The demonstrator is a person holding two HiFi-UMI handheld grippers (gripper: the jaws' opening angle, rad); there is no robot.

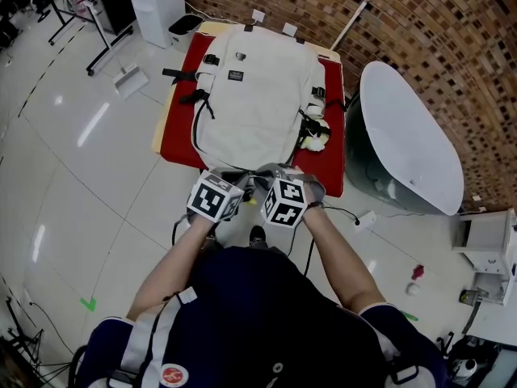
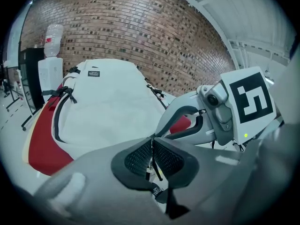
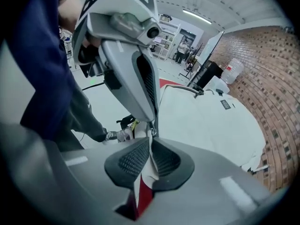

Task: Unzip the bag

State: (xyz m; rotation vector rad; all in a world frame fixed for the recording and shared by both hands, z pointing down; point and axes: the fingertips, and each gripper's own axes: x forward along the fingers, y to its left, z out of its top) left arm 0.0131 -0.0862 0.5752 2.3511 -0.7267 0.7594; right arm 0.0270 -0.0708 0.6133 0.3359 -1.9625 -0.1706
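Bag [image 1: 257,95], white, lies flat on the red-covered counter [image 1: 182,140] in the upper centre of the head view, with its near edge at lower centre. Left gripper [image 2: 152,146]: jaws closed on the zipper pull [image 2: 150,167]. Right gripper [image 3: 150,149]: jaws pinched on the bag's white fabric close by. No opened seam shows. Judged stage: holds set, the whole zip run left to pull.

A brick wall [image 1: 420,23] filled the upper right of the frame, a white tub [image 1: 408,136] stood below it, and a water dispenser [image 1: 157,2] stood upper left.
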